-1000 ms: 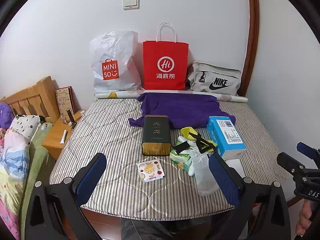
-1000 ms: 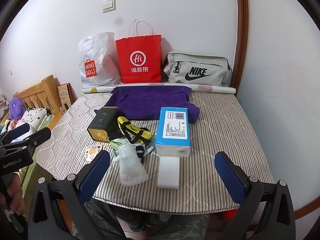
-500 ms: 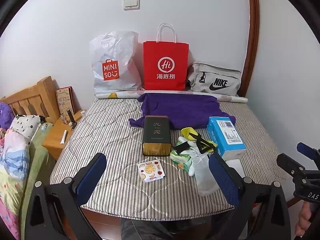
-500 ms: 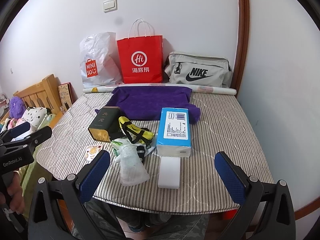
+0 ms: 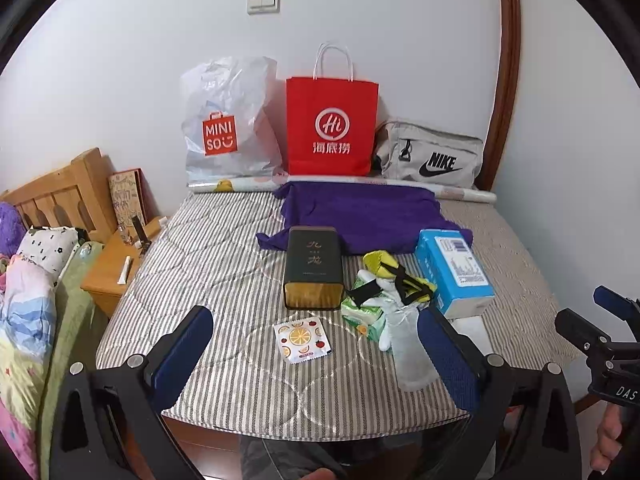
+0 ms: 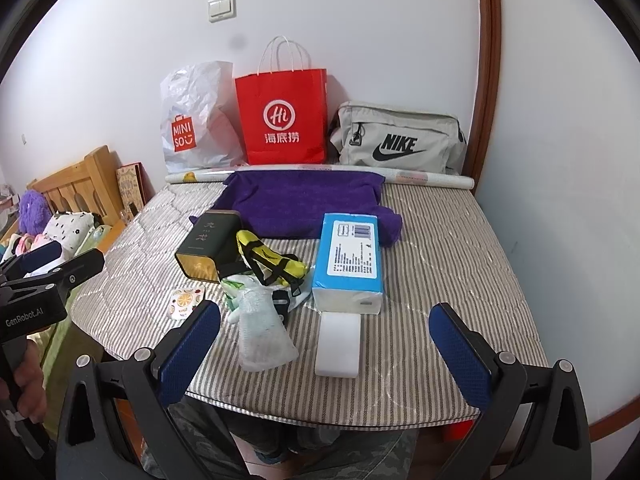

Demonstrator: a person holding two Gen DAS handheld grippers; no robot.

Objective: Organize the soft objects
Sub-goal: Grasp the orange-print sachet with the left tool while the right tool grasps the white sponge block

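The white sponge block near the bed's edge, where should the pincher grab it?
Grab the white sponge block across its two long sides, near the middle, coming down from above with the right gripper. It lies flat, long way pointing toward the gripper, and both sides look clear, so the open jaws probably fit around it.

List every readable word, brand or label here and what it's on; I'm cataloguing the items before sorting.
"MINISO": white plastic bag.
"Hi" above "海底捞": red paper bag.
"NIKE" with swoosh: grey pouch.
"九龙": dark tin.
"GenRobot.AI": left gripper body.
"DAS", cut off: right gripper body.
Blue tissue pack: barcode and print too small to read.
Fruit-print packet: text unreadable.
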